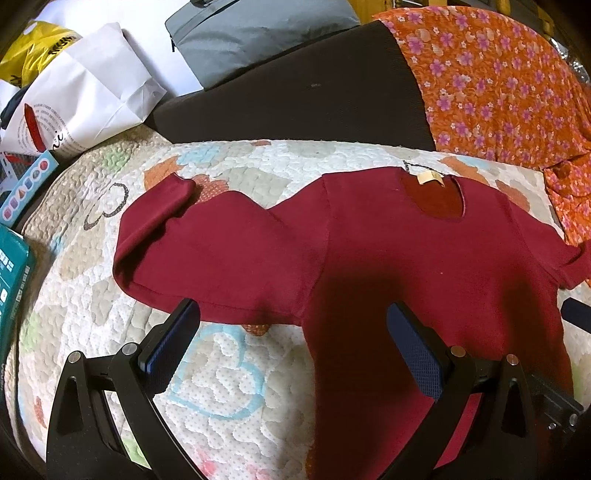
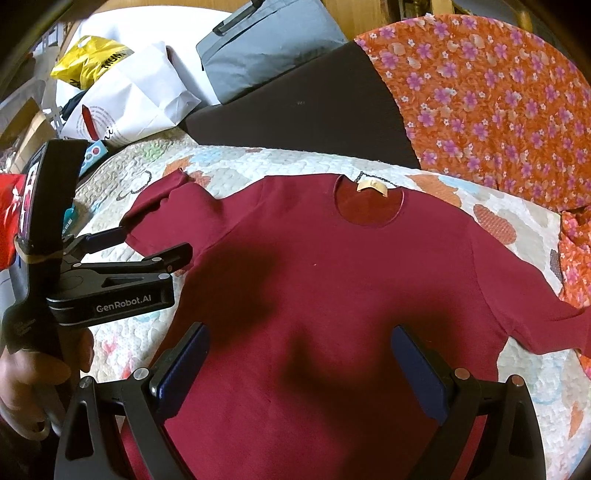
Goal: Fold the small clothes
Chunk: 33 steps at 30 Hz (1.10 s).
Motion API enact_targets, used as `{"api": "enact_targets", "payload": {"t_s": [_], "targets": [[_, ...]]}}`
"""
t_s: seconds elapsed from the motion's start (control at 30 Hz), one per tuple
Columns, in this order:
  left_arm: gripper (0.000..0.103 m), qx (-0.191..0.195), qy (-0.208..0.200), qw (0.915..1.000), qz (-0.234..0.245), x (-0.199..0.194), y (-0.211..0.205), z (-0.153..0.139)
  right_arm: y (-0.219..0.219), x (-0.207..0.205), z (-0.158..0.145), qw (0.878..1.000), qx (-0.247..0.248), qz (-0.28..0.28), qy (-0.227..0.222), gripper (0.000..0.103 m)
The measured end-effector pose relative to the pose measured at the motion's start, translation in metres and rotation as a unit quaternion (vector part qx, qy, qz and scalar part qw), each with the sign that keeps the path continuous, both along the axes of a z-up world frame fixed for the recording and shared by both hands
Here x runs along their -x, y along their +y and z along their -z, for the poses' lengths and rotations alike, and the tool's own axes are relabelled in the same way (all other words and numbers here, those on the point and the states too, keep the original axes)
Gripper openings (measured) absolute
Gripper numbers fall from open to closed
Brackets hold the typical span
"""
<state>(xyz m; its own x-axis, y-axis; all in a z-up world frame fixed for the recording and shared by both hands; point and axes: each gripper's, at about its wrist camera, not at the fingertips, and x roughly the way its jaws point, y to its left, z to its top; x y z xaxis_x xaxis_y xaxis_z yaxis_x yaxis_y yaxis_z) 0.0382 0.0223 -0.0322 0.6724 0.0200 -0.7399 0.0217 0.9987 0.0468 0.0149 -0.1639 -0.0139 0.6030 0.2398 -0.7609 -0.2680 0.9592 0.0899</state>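
Dark red long-sleeved shirt (image 2: 332,295) lies spread flat, front up, on a quilted cover (image 1: 221,369) printed with hearts; neckline and its pale label (image 2: 372,186) point away from both cameras. Its sleeve on the left of the views (image 1: 166,221) is bent, with the cuff turned up toward the collar side; the other sleeve (image 2: 535,306) runs out to the right edge of the quilt. Left hand-held gripper (image 1: 291,325): jaws wide apart, hovering over the shirt's left side seam below the armpit, one blue pad (image 1: 173,336) above bare quilt, the other over the red cloth, nothing between them. From the right wrist view the left hand-held gripper shows side-on, fingertips just beside the bent sleeve's lower edge; touching or not, cannot tell. Right hand-held gripper (image 2: 299,354): jaws also wide apart, above the shirt's chest, gripping nothing; dark shadows fall on the cloth under both tools. Behind the quilt: a black cushion (image 1: 295,99), an orange flowered cloth (image 2: 498,103) draped on the right, a grey bag (image 1: 258,33), a white paper bag (image 1: 85,92) and a yellow plastic bag (image 2: 92,59) at the left. A teal box (image 1: 13,280) sits at the quilt's left edge.
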Motion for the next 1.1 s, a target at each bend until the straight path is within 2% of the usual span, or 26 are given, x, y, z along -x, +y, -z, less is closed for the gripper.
{"api": "enact_targets", "payload": {"t_s": [0.37, 0.53, 0.7, 0.87, 1.03, 1.1], "targets": [[0.102, 0.009, 0.017, 0.9997, -0.015, -0.013, 0.014, 0.011, 0.008, -0.016, 0.013, 1.000, -0.005, 0.002, 0.012, 0.098], [0.102, 0.006, 0.013, 0.9997, -0.018, -0.019, 0.022, 0.009, 0.010, -0.024, 0.020, 1.000, -0.007, 0.003, 0.020, 0.098], [0.102, -0.028, 0.007, 0.9978, -0.059, -0.036, 0.054, 0.002, 0.010, -0.028, 0.024, 1.000, -0.010, -0.002, 0.024, 0.098], [0.102, -0.005, 0.011, 0.9924, -0.122, -0.056, 0.112, 0.003, 0.010, -0.034, 0.029, 0.999, -0.022, -0.004, 0.035, 0.098], [0.102, -0.010, 0.026, 0.9851, -0.170, -0.082, 0.161, 0.021, 0.015, -0.039, 0.037, 0.998, -0.031, -0.011, 0.048, 0.098], [0.098, -0.017, 0.033, 0.9833, -0.178, -0.092, 0.173, 0.030, 0.015, -0.040, 0.039, 0.998, -0.033, -0.013, 0.051, 0.098]]}}
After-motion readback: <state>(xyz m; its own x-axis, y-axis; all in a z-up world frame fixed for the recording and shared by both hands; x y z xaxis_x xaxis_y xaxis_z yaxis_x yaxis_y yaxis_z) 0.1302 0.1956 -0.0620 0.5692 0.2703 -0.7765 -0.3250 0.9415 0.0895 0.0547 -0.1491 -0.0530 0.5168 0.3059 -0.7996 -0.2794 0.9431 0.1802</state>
